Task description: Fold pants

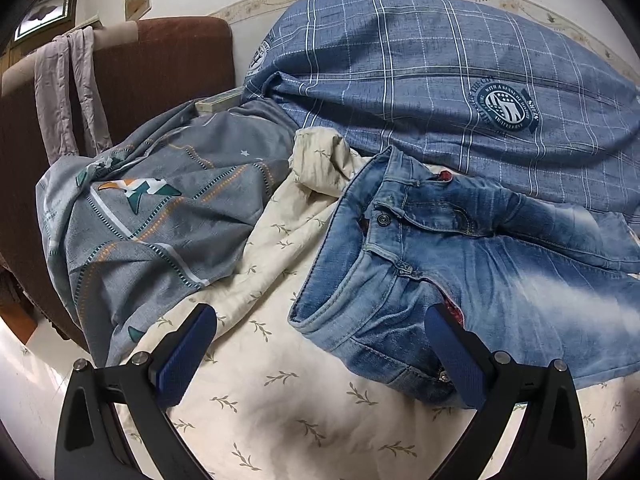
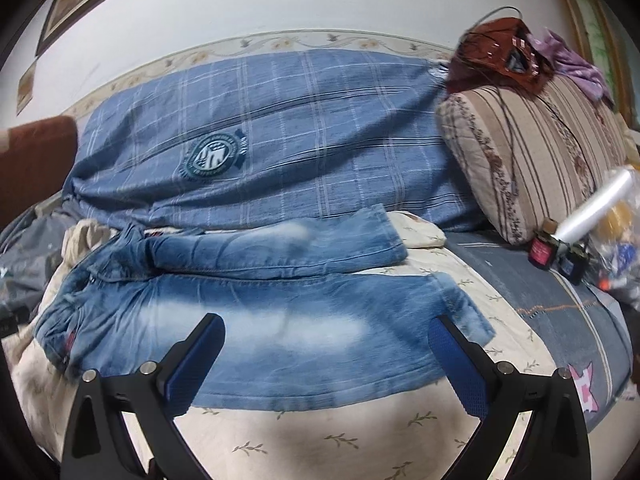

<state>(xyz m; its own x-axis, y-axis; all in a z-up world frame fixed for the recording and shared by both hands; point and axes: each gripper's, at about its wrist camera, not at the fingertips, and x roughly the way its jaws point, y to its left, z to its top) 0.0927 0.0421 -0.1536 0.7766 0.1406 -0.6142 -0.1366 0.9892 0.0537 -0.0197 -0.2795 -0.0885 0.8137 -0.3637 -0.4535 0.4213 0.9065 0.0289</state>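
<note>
Hovering with both jaw pairs spread and empty, your left gripper (image 1: pixel 320 344) faces the waistband and your right gripper (image 2: pixel 326 350) the near leg, because the jeans (image 2: pixel 256 320) lie flat on the cream sheet (image 2: pixel 320 440), ready for folding.

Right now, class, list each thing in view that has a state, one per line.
Jeans: unfolded, laid flat, legs side by side.
Jeans button: undone.
Left gripper: open, empty.
Right gripper: open, empty.
Blue checked quilt: bunched behind the jeans.
</note>
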